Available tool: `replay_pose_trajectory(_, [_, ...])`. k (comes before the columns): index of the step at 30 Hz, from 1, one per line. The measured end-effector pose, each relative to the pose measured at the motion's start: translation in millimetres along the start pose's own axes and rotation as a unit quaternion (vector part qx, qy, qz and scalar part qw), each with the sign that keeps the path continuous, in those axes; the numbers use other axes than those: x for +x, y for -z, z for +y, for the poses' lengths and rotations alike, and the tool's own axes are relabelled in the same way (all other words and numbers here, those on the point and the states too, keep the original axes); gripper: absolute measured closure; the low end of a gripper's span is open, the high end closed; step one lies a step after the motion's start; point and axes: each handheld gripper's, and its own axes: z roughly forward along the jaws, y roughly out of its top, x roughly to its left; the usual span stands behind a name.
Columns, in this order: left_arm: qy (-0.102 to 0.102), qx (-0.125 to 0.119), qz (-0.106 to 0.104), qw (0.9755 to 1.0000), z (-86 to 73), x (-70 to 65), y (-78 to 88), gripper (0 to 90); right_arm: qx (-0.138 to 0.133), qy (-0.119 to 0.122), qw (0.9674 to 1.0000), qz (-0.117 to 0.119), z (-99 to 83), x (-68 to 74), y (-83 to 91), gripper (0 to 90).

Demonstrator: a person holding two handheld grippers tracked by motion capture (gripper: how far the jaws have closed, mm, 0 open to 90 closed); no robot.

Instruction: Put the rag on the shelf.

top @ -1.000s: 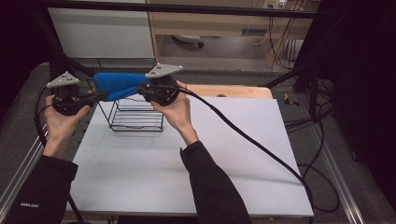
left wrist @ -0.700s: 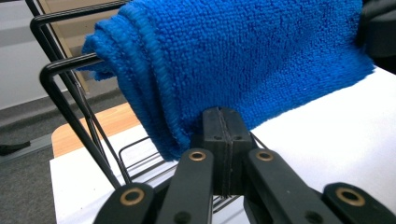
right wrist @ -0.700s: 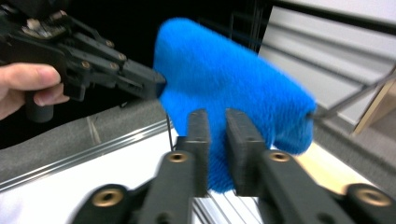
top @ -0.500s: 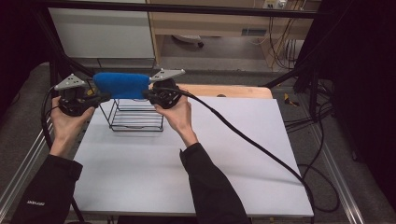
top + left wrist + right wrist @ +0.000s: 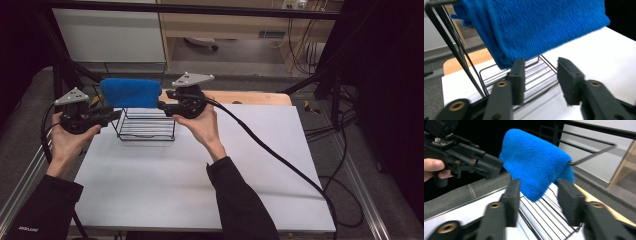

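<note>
A blue towel (image 5: 131, 93) hangs folded over the top bar of a black wire rack (image 5: 147, 127) at the table's far left. My left gripper (image 5: 116, 115) is just left of the rack, below the towel's left end; my right gripper (image 5: 161, 105) is at its right end. Both have just been opening their jaws and now stand open, pressing on nothing. In the left gripper view the towel (image 5: 536, 27) hangs above my jaws (image 5: 541, 77). In the right gripper view the towel (image 5: 536, 162) drapes beyond my open jaws (image 5: 540, 195), with the left gripper (image 5: 486, 166) behind it.
The white table (image 5: 200, 165) spreads in front of and right of the rack. A thick black cable (image 5: 270, 150) trails from the right gripper across the table to the right. A wooden board (image 5: 260, 97) lies along the far edge.
Both grippers have let go of the towel and opened. The towel now rests on the rack's top bar, and the hands have drawn apart from it slightly.
</note>
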Motion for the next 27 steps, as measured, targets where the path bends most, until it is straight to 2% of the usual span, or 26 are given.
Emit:
replay_pose_trajectory(3, [-0.002,0.004,-0.002,1.0000,-7.1,-5.3,1.1,50.6,0.001,-0.005,1.0000,-0.003,-1.7,-2.4,10.1,39.7])
replay_pose_trajectory(12, [-0.006,0.022,-0.012,0.9997,-26.6,-19.5,-4.6,31.6,0.006,-0.017,0.9989,-0.043,-17.9,-20.4,55.0,19.6])
replay_pose_trajectory(22, [-0.008,0.038,-0.020,0.9990,-52.7,-31.5,-21.5,15.2,0.016,-0.050,0.9957,-0.076,-65.3,-48.1,101.9,8.9])
replay_pose_trajectory(27, [0.000,0.032,-0.026,0.9992,-65.6,-37.7,-30.8,11.1,0.020,-0.068,0.9940,-0.083,-90.8,-60.0,121.9,6.6])
